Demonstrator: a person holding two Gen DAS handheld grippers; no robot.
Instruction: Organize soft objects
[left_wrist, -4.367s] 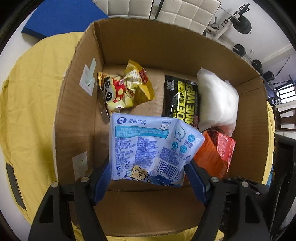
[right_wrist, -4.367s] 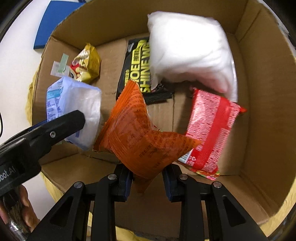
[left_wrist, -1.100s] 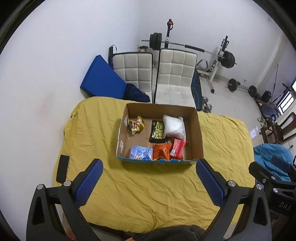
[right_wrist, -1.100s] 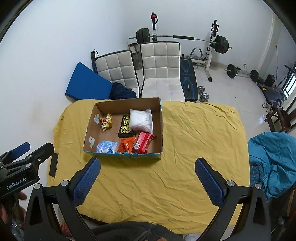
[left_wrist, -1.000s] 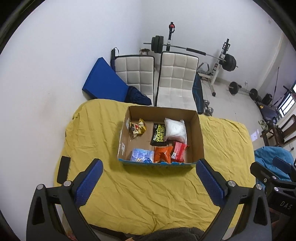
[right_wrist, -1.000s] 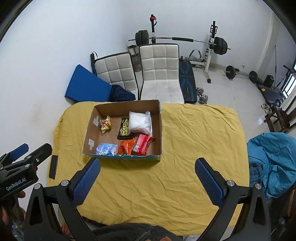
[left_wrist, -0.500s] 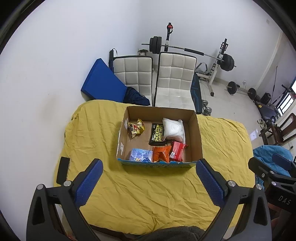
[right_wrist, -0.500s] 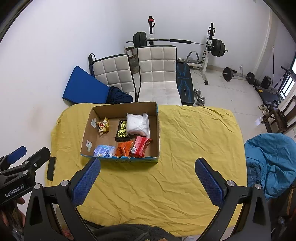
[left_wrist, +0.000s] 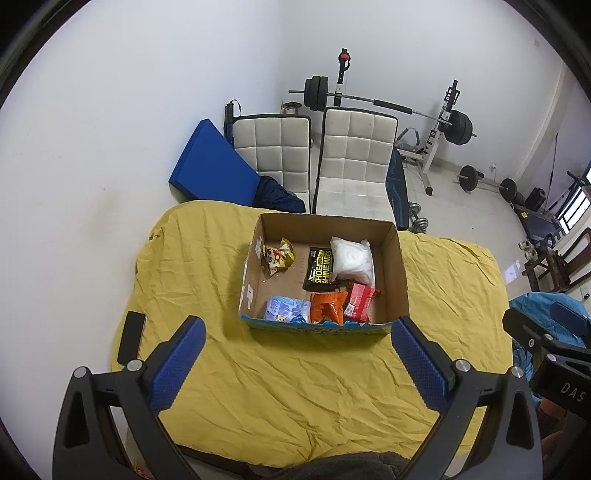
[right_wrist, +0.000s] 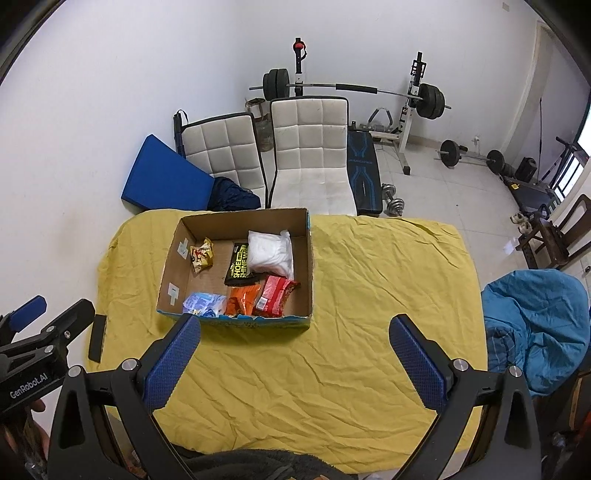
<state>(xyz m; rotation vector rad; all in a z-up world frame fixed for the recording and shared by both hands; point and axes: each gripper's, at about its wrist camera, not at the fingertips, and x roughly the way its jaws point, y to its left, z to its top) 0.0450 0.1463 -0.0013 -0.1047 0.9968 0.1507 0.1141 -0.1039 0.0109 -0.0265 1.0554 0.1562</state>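
Looks like a spare room at home doubling as a gym: barbell on a rack (right_wrist: 351, 88) against the white wall, loose dumbbells (right_wrist: 392, 201) on the tiled floor, two white padded chairs (left_wrist: 352, 162) by the far edge of a yellow-covered table (left_wrist: 303, 384).

1. Both views are bright and evenly lit; daylight enters at the window (left_wrist: 574, 206) on the far right.
2. Shadows are soft: the cardboard box (right_wrist: 309, 280) casts only a faint one on the yellow cloth (right_wrist: 369, 295).
3. The floor tiles (right_wrist: 443, 192) show a mild sheen, with no harsh glare.
4. Fisheye distortion bends the walls, and black vignette fills the corners.
5. Focus is sharp at centre, softer toward the rims.
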